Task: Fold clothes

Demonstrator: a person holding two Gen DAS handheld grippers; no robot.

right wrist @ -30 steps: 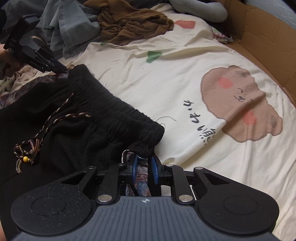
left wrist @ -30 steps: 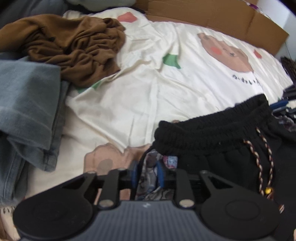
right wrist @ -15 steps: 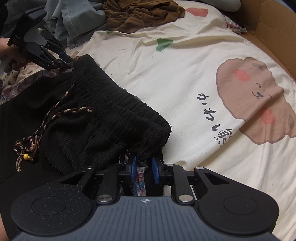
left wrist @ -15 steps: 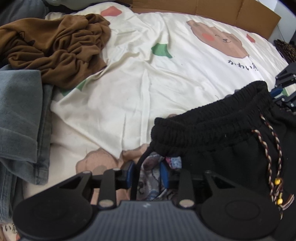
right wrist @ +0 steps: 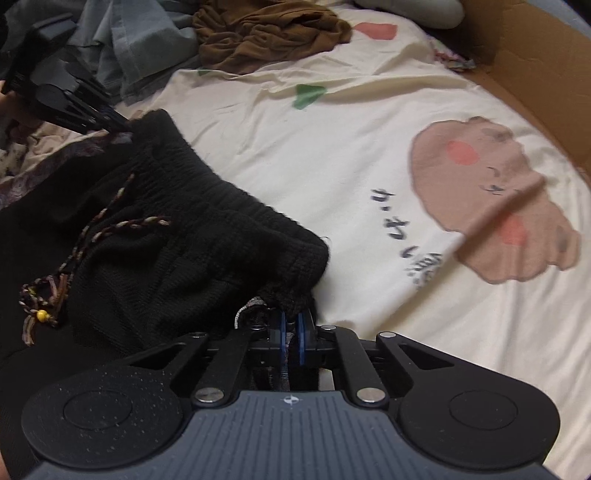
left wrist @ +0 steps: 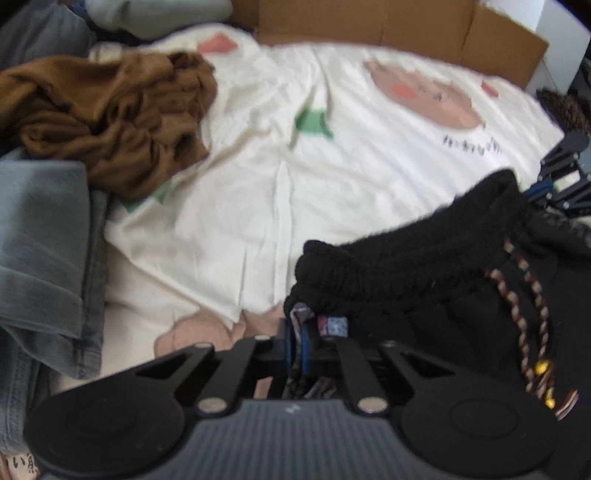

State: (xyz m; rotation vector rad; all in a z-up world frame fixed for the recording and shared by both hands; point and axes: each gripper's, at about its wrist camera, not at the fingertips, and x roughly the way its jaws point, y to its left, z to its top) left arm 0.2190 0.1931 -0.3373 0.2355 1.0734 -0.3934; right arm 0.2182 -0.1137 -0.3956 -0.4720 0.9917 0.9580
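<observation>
Black shorts (left wrist: 424, 266) spread across the bed at 4 o'clock in the left wrist view and at 9 o'clock in the right wrist view, elastic waistband bunched and lifted between both tools. Left gripper (left wrist: 297, 341) clamped tight on the waistband's left corner, blue fingers (left wrist: 303, 345) nearly together with black knit and a patterned inner cloth pinched between them. Right gripper (right wrist: 291, 332) likewise squeezed shut on the opposite corner, fingers (right wrist: 300, 338) pressed on the fabric. Braided drawstring (right wrist: 110, 229) with a yellow bead lying loose over the front of the shorts. Cream bedsheet (right wrist: 332, 155) with bear prints underneath, open and rumpled toward 12 o'clock. Brown garment (left wrist: 110, 118) crumpled at 10 o'clock in the left wrist view, touching a pile of grey-blue jeans (left wrist: 40, 236) at 9 o'clock. Cardboard (left wrist: 406, 33) along the far edge of the bed at 12 to 1 o'clock.
</observation>
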